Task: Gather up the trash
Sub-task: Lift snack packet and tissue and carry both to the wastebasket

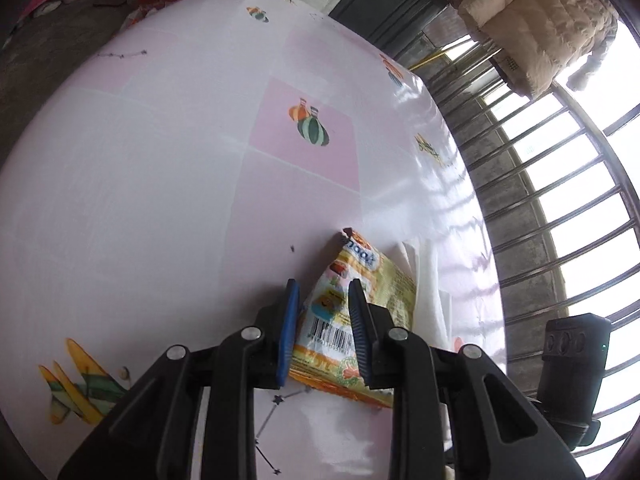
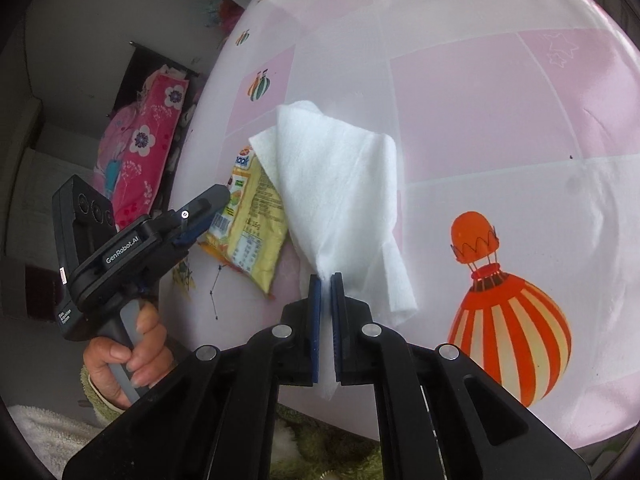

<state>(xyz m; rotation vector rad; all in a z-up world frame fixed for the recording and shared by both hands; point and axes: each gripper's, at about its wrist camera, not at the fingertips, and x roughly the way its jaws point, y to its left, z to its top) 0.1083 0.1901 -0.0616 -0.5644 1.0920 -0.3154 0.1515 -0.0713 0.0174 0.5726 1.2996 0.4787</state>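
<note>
Two pieces remain: your right gripper [image 2: 326,280] pinches the white tissue [image 2: 336,184]; your left gripper [image 1: 324,292], fingers narrowly apart, straddles the snack wrapper [image 1: 352,312] at twelve o'clock—squeeze firmly before lifting off the worktop [image 1: 160,180].

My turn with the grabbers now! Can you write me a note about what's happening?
Right gripper: jaws shut on the crumpled white paper tissue, pinched at one corner.
Left gripper: jaws open around the yellow plastic snack wrapper, not yet closed.
Both pieces are over the pink patterned tablecloth.
Done: tissue grabbed.
Left: close on the wrapper, then bin both; no bin in view.
</note>
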